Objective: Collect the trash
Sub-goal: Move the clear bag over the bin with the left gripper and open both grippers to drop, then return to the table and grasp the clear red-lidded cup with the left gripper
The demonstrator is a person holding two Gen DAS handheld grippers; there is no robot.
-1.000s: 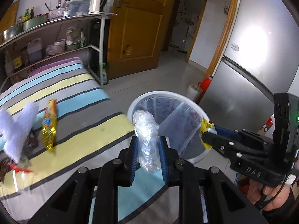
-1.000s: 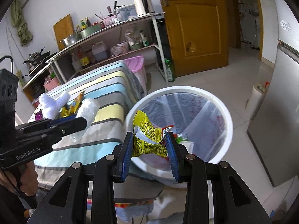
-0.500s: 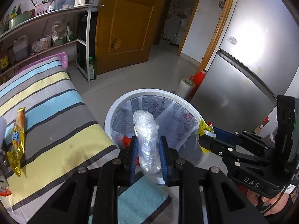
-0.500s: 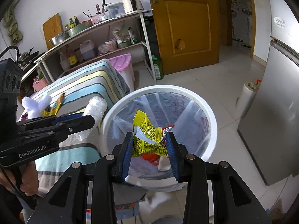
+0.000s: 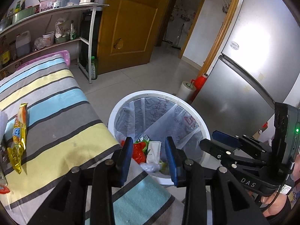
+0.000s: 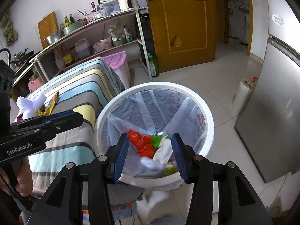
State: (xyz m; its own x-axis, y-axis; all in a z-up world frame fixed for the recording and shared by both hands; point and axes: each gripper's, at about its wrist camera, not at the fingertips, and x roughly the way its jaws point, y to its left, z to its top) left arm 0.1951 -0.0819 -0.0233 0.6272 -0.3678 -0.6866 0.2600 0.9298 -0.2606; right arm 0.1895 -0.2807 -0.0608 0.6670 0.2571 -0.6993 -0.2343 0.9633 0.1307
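Observation:
A white round bin (image 5: pixel 203 125) (image 6: pixel 209 116) lined with a clear bag stands on the floor beside a striped table (image 5: pixel 56 123). Both grippers hover over its near rim. My left gripper (image 5: pixel 149 158) has its jaws opening, with nothing held between them. My right gripper (image 6: pixel 151 154) is opening too, and its jaws are empty. Down in the bin lie a red wrapper (image 6: pixel 142 143), green and yellow wrappers and white plastic (image 5: pixel 152 152). An orange and yellow snack packet (image 5: pixel 17 136) (image 6: pixel 51 105) lies on the table.
A white fluffy thing (image 6: pixel 31 106) lies at the table's far end beside more wrappers. A silver fridge (image 5: pixel 249 71) stands right of the bin, with a white roll (image 5: pixel 186 91) and a red container at its foot. Behind are a laden metal shelf (image 6: pixel 90 33), a pink bin (image 6: pixel 120 65) and a wooden door (image 6: pixel 180 22).
Both grippers have opened over the bin. The clear plastic has left the left jaws and the yellow wrapper the right jaws; both now lie inside the bin.

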